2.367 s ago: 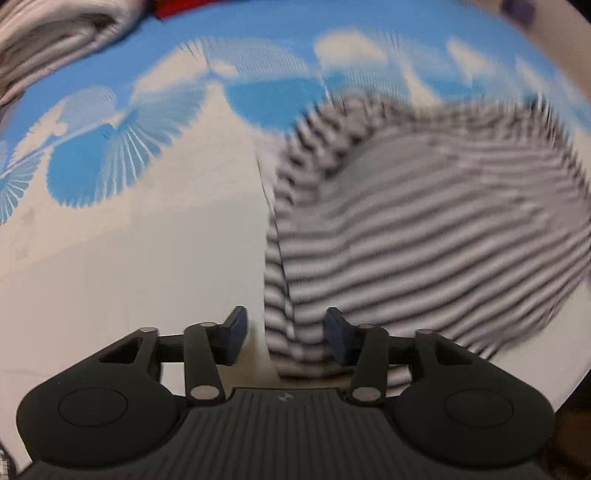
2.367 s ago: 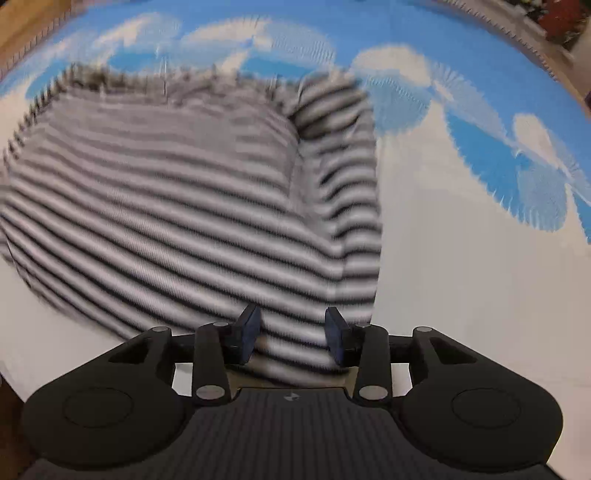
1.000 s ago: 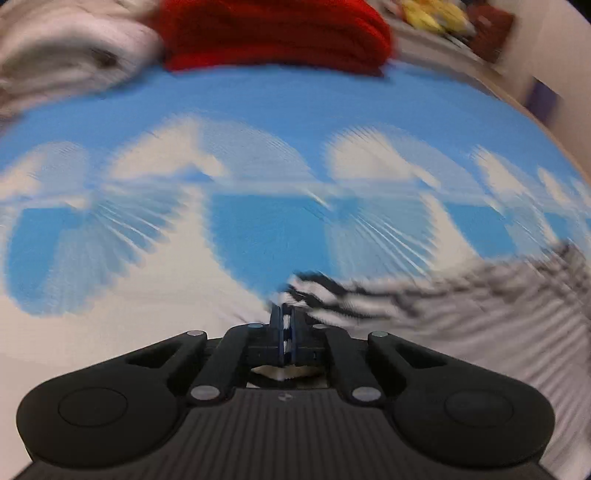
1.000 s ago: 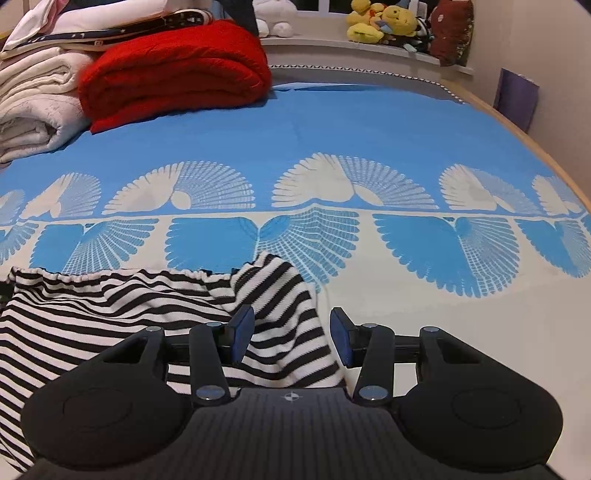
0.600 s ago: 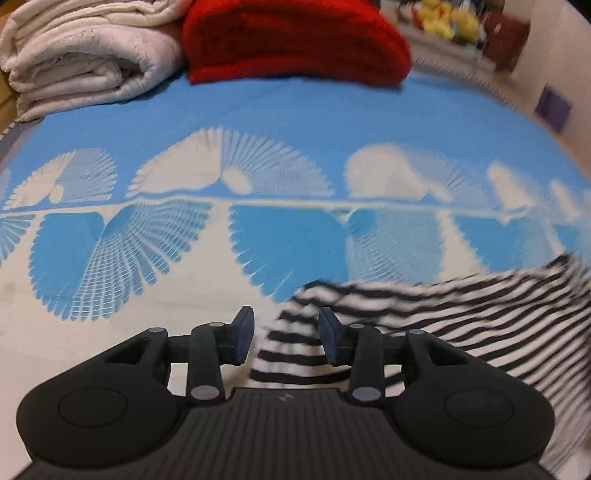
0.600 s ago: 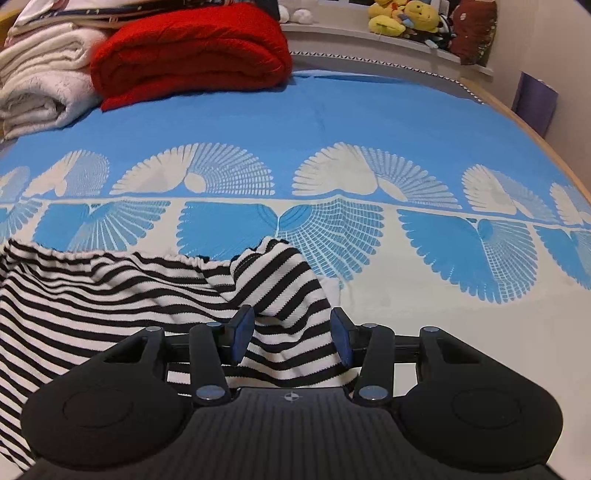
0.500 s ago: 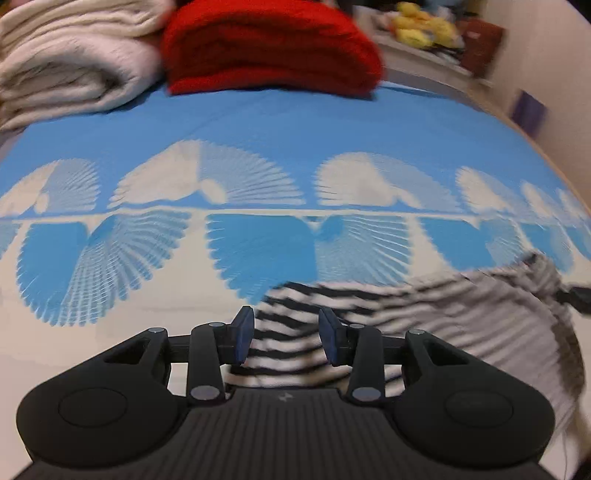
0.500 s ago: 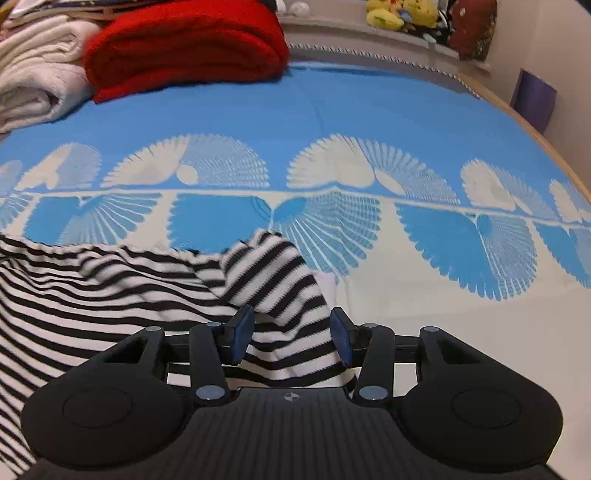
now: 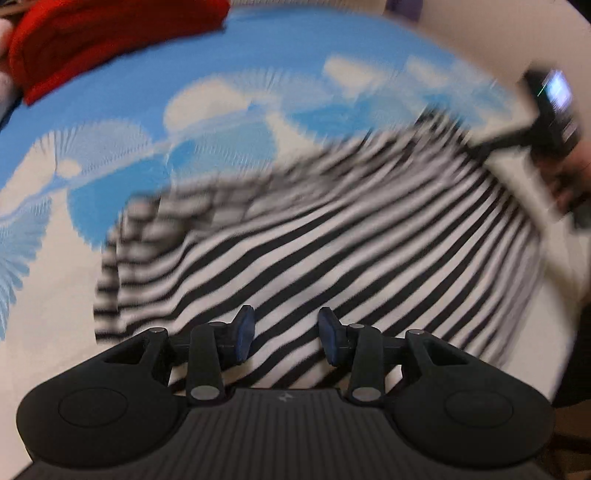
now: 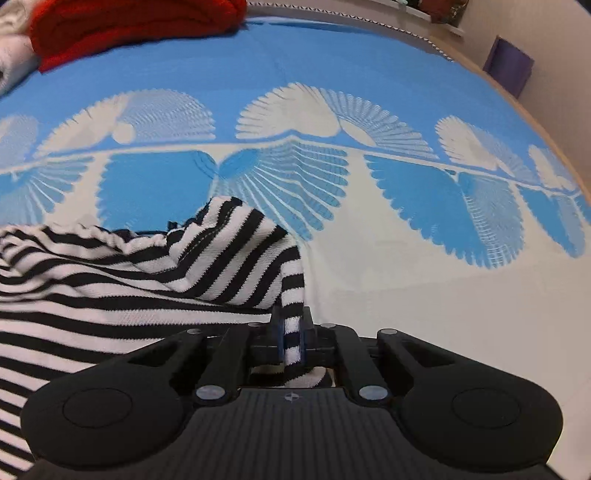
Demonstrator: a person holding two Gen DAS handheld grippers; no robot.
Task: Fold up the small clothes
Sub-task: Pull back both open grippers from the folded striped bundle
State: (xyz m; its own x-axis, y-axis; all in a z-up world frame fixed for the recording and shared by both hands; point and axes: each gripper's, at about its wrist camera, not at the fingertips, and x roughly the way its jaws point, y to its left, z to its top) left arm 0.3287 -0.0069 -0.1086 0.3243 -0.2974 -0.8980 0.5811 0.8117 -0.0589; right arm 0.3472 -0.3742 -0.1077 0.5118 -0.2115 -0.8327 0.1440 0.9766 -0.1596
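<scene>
A small black-and-white striped garment (image 9: 332, 240) lies spread on the blue and white bedsheet (image 10: 369, 92). My left gripper (image 9: 286, 328) hovers open over the garment's near part, with nothing pinched between its blue pads. The left wrist view is blurred by motion. My right gripper (image 10: 291, 332) has its jaws closing, and the pads press on the right edge of the striped garment (image 10: 110, 295), beside a sleeve (image 10: 240, 251) folded over onto the body. The right gripper (image 9: 550, 96) and the hand (image 9: 565, 177) holding it also show at the garment's far right corner.
A folded red blanket (image 10: 129, 22) and a white blanket (image 10: 11, 55) lie at the head of the bed. A purple object (image 10: 508, 70) stands by the wall past the bed's right edge. Bare sheet stretches to the right of the garment.
The left gripper opened, let go of the garment's corner and swung right over the striped cloth. The right gripper sank and closed on the garment's edge.
</scene>
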